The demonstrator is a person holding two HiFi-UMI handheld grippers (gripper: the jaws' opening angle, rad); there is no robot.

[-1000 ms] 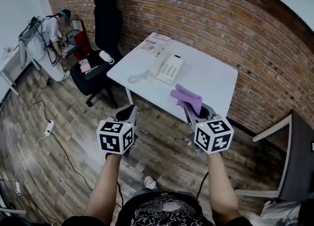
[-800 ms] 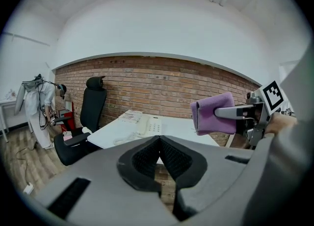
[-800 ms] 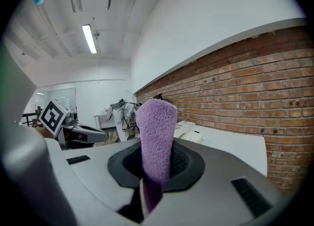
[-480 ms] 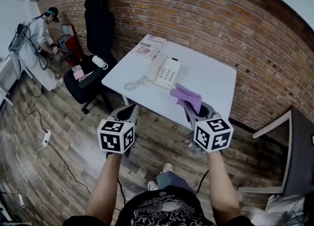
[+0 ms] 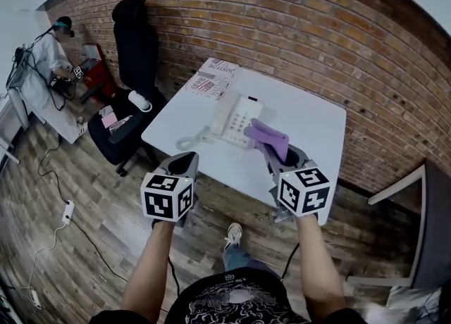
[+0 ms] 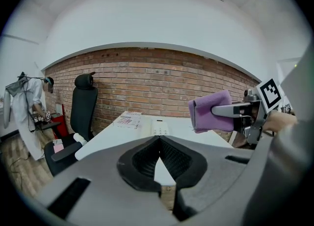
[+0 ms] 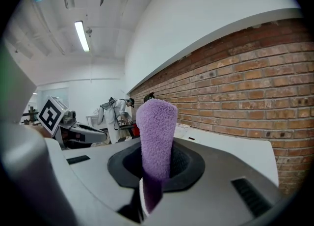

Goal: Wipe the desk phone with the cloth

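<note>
Right gripper [image 7: 147,190] clamped on purple cloth [image 7: 156,136] | left gripper [image 6: 158,144] closed, empty | desk phone [image 5: 238,116] near table [image 5: 310,115] front edge | open tabletop right of phone

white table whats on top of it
On the white table: a white push-button desk phone with its coiled cord, and a printed paper booklet at the far corner. The fuzzy purple cloth in the right claw covers the tabletop beneath it.

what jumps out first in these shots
A purple cloth sticks out of the shut right gripper, bright against the white table in the head view. Just beyond it on the table lies the desk phone, and a red brick wall runs behind.
</note>
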